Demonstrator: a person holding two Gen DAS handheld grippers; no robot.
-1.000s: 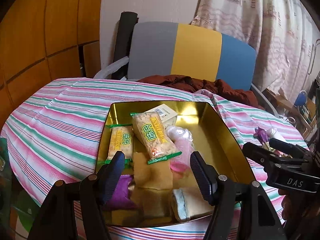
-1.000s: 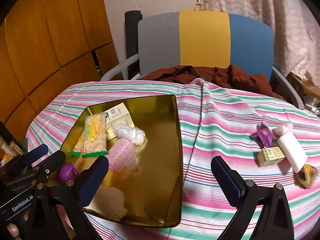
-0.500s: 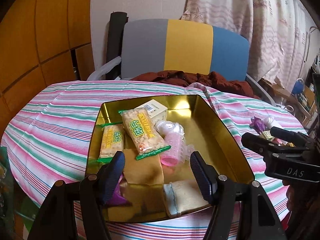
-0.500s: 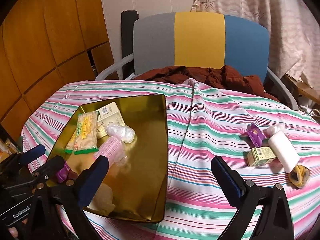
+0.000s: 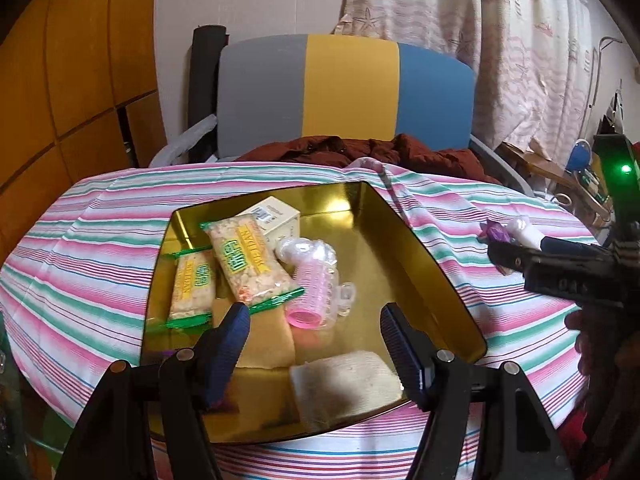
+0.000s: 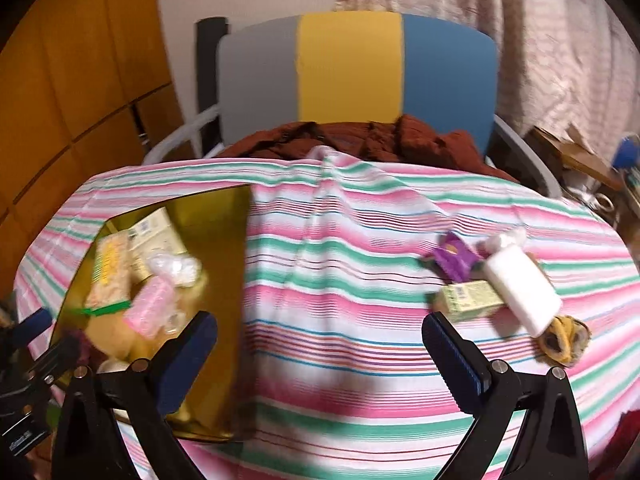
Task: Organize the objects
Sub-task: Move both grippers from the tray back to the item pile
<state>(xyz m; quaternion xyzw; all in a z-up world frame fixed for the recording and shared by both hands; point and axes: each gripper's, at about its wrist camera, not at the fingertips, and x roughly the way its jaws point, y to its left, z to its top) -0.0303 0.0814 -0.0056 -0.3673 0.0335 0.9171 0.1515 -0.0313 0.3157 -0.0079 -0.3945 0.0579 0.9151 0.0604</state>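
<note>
A gold tray [image 5: 420, 248] [image 6: 224, 216] on the striped tablecloth holds two snack bars [image 5: 250, 264], a small box [image 5: 276, 216], a pink hair roller [image 5: 312, 292], sponges [image 5: 268, 340] and a white cloth [image 5: 344, 384]. My left gripper [image 5: 316, 336] hovers open over the tray's near end, holding nothing. My right gripper [image 6: 320, 348] is open above bare cloth right of the tray. Off to its right lie a purple packet [image 6: 456, 260], a white bottle [image 6: 520, 284], a green box [image 6: 468, 300] and a yellow item [image 6: 564, 340]. The right gripper [image 5: 560, 264] shows at the left view's right edge.
A grey, yellow and blue chair [image 5: 344, 88] with a brown garment [image 5: 360, 148] stands behind the table. Wooden panels [image 5: 60, 80] fill the left, a curtain [image 5: 520, 40] the right. Clutter sits beyond the table's right edge [image 6: 580, 160].
Both grippers have drawn back and shifted right; the tray sits farther left in the right wrist view, and the loose items at right are nearer. The right view is motion-blurred.
</note>
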